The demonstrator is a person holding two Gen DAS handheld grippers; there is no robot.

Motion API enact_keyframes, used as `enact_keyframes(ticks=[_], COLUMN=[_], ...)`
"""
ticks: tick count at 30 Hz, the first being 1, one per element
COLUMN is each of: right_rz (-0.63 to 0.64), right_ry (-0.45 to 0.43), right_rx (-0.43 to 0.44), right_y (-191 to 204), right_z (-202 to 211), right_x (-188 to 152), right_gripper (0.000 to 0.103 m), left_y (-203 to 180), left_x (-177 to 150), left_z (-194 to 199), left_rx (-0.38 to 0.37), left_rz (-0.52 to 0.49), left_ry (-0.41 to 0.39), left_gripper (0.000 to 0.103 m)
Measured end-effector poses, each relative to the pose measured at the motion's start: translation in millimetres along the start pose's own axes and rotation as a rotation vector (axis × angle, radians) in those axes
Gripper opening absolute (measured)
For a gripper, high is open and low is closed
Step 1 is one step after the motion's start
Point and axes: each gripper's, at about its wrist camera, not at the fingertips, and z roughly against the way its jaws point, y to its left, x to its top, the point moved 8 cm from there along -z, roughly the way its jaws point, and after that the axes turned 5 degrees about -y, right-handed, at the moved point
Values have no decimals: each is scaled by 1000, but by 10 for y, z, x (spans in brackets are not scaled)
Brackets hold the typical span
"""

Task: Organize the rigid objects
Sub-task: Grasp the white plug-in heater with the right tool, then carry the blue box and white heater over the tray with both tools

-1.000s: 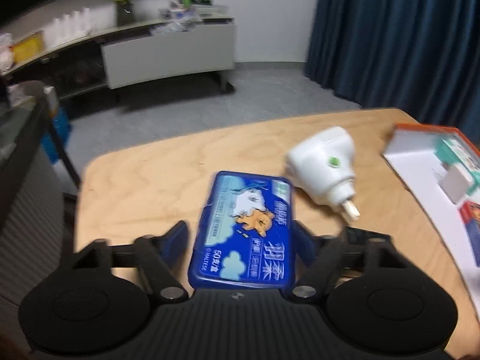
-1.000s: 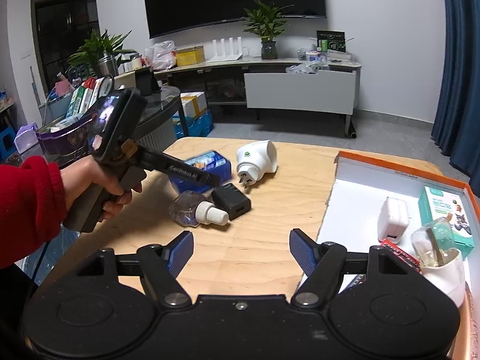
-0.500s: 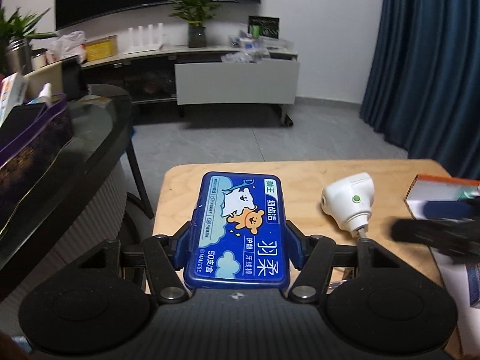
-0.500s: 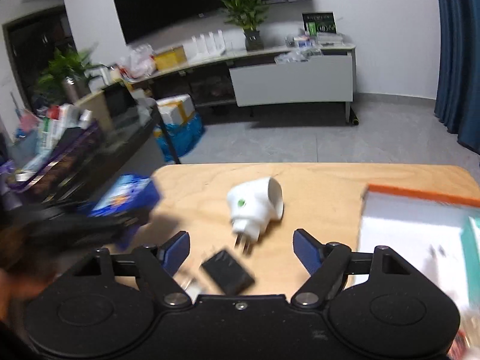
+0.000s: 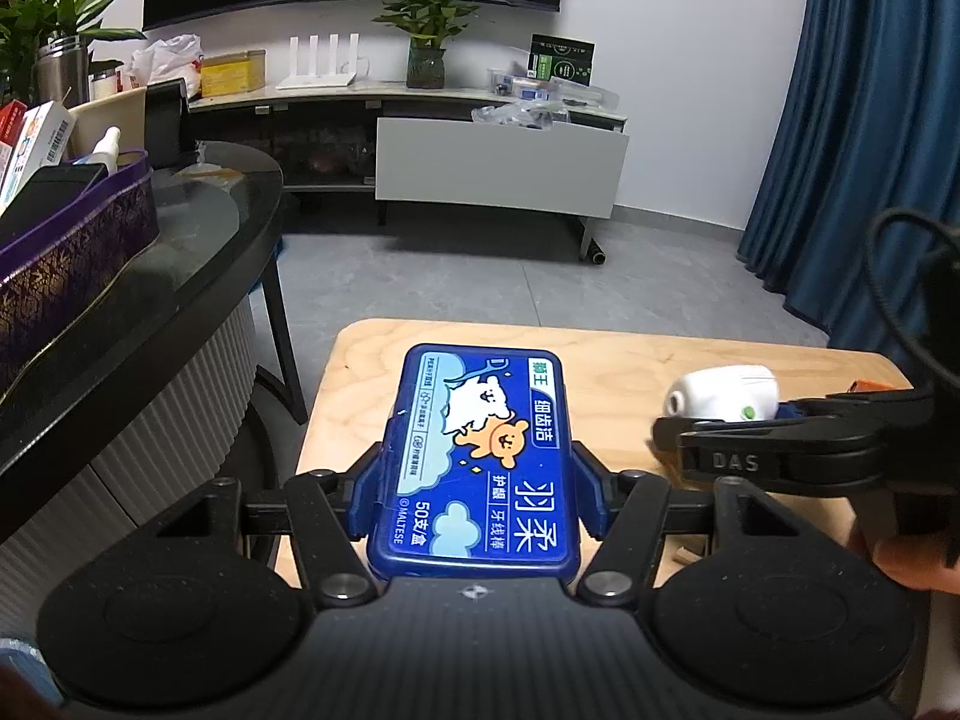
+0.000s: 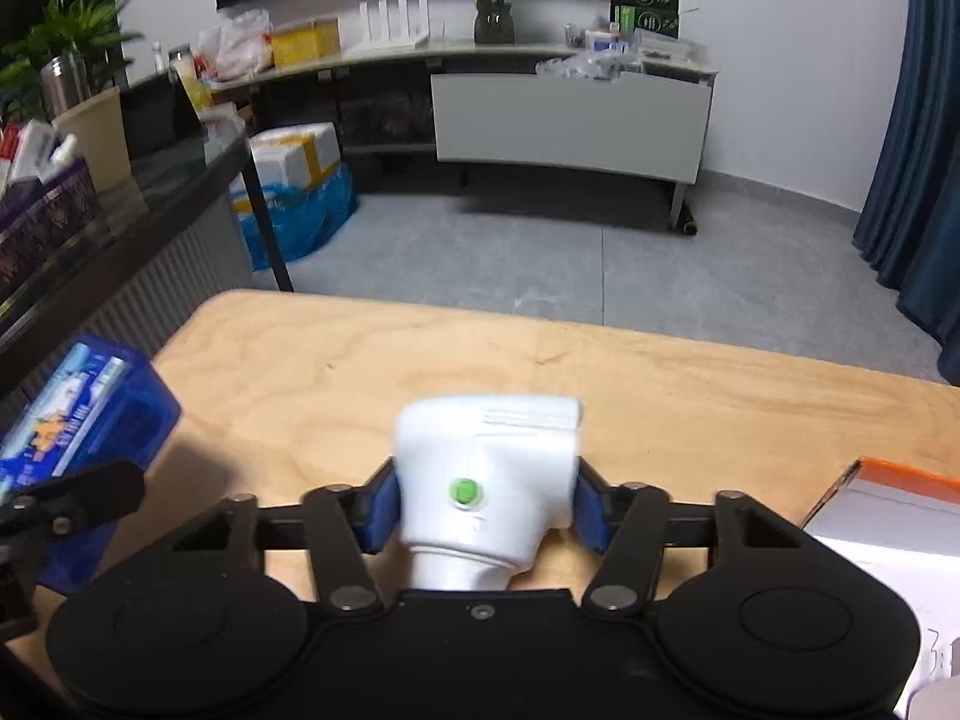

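Note:
The blue floss-pick box (image 5: 480, 450) is clamped between the pads of my left gripper (image 5: 480, 498), held above the left end of the wooden table (image 5: 600, 354). In the right wrist view the box (image 6: 78, 420) shows at the left edge. My right gripper (image 6: 486, 510) is closing, with the white plug-in device (image 6: 486, 468) with a green dot between its jaws. Both blue pads (image 6: 381, 510) touch its sides. The left wrist view shows the device (image 5: 726, 390) and one right finger (image 5: 750, 456) at the right.
An orange-rimmed white tray (image 6: 888, 504) lies at the table's right end. A dark glass side table (image 5: 180, 252) with a purple box (image 5: 72, 252) stands to the left. A grey floor, a TV cabinet (image 6: 570, 120) and blue curtains (image 5: 870, 150) lie beyond.
My right gripper swung left to the white plug-in device and closed around it. My left gripper rose a little and rolled level, with the blue box still in it.

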Motion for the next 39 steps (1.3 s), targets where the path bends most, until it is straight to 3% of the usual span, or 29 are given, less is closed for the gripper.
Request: enact_keyframes(ticks=[5, 13, 24, 30, 39], right_rz=[-16, -29, -77, -106, -155], right_ry=[-37, -132, -168, -210, -276], right_rx=[25, 59, 64, 27, -106], right_y=[-60, -149, -232, -439, -1058], right_z=[359, 1337, 2373, 2783, 3327], right_x=[25, -14, -618, -902, -1260], right_gripper=[67, 67, 67, 67, 67], left_y=[-61, -352, -770, -1102, -1589], left_x=[8, -31, -310, -414, -584], left_z=[130, 582, 1223, 1430, 1512], left_rx=[4, -31, -91, -132, -215], left_rz=[-17, -4, 49, 27, -24], left_ry=[-34, -72, -81, -93, -91], left_gripper=[62, 62, 62, 62, 62])
